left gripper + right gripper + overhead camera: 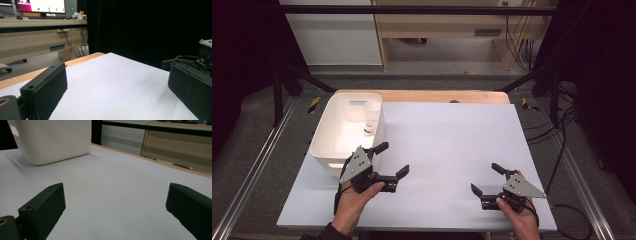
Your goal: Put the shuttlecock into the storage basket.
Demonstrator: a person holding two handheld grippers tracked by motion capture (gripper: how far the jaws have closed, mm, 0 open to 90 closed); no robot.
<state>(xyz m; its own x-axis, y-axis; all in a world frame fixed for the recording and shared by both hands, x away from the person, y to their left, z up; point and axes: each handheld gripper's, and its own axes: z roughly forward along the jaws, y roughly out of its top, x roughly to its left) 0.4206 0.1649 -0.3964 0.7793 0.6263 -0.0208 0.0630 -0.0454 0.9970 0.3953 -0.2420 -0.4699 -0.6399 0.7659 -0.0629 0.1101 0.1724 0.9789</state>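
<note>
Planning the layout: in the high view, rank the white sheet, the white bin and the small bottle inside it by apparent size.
1. white sheet
2. white bin
3. small bottle, by far the smallest

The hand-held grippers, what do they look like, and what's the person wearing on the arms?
Each hand-held gripper, left and right, is black with two blocky, flat-faced jaws and a grey three-cornered plate on top. A thin black cable trails from each. A dark sleeve covers the left forearm; the right forearm's clothing cannot be made out.

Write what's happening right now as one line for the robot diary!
left gripper: open, empty, beside white bin | right gripper: open, empty, low over white table sheet | small clear cup: standing inside bin
</note>
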